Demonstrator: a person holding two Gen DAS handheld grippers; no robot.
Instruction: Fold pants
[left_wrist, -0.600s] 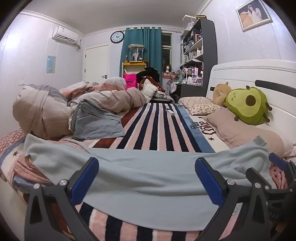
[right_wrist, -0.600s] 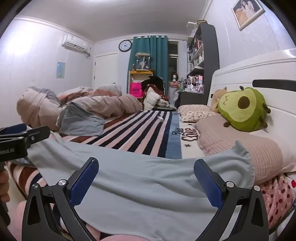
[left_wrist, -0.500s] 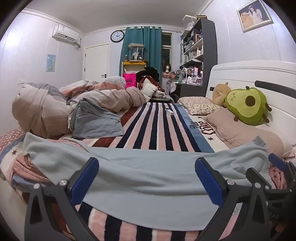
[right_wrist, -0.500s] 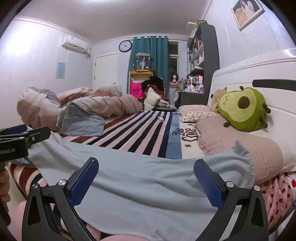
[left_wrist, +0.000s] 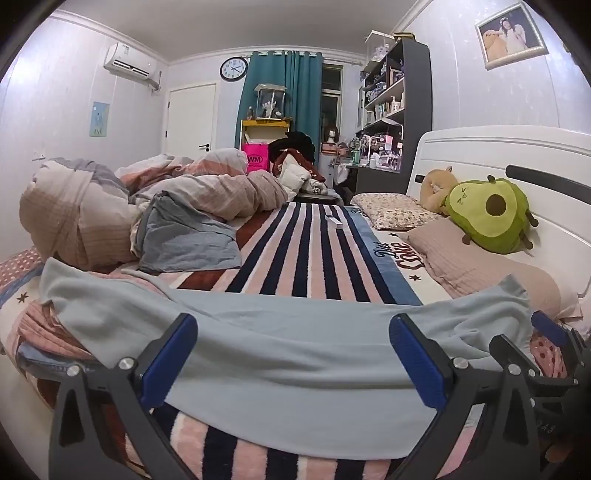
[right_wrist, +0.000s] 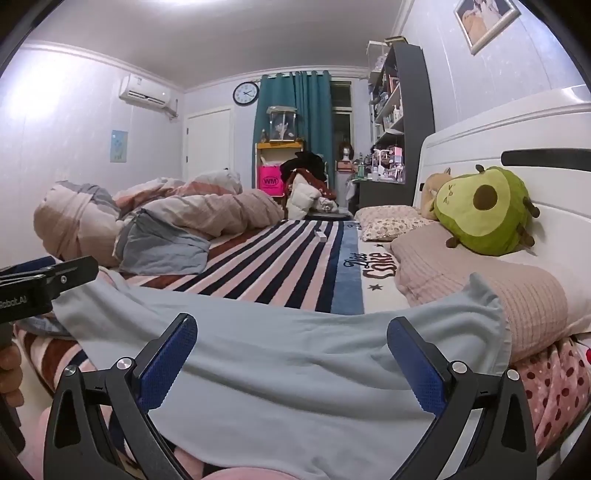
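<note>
Light blue pants (left_wrist: 295, 354) lie across a striped bed (left_wrist: 314, 258). Left gripper (left_wrist: 293, 354) and right gripper (right_wrist: 291, 354) (fingers spread wide) hover, apparently untouching.

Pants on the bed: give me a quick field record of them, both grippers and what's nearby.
pants: light blue pants, spread flat across the near end of the bed, unfolded
surface: striped blanket
pants right end: lies up against the beige pillow
left gripper: open, pants below, not pinched
right gripper: open, pants below, not pinched
nearby: rumpled duvet at left, avocado plush by the headboard
fold: not yet begun
</note>
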